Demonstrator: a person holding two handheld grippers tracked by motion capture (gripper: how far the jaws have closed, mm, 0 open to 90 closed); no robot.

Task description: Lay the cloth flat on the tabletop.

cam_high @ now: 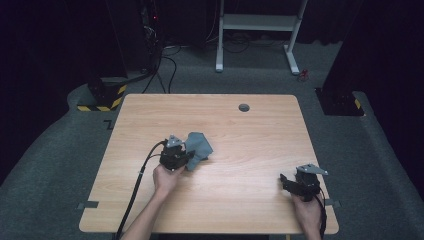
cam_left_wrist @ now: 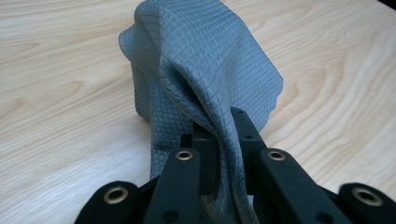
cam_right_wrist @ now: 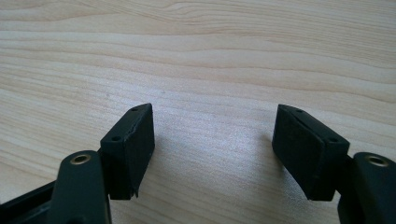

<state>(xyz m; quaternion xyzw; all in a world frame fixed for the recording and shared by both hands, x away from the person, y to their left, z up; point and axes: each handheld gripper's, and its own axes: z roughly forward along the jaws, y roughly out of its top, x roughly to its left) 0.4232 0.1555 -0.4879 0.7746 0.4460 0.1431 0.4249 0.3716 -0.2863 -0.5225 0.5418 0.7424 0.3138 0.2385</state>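
Gripping the grey cloth [cam_left_wrist: 201,70] with my left gripper [cam_left_wrist: 219,135], I can see in the left gripper view that the jaws are pressed nearly together with a fold of the quilted fabric pinched between them; the rest of the cloth rises in a bunched peak ahead of the jaws, its far part resting on the wooden table [cam_left_wrist: 56,93]. In the high view the cloth [cam_high: 200,146] lies near the middle of the table [cam_high: 250,200], a little toward the left, with my left gripper [cam_high: 186,157] touching its near-left edge and my left hand [cam_high: 166,179] just behind that. The small round grommet [cam_high: 244,107] in the tabletop sits beyond the cloth, toward the far edge.

My right gripper [cam_high: 285,181] is well apart from the cloth, off to its right and nearer to me, close to the table's near-right corner. In the right gripper view its jaws stand wide apart over bare wood [cam_right_wrist: 210,70], holding nothing.
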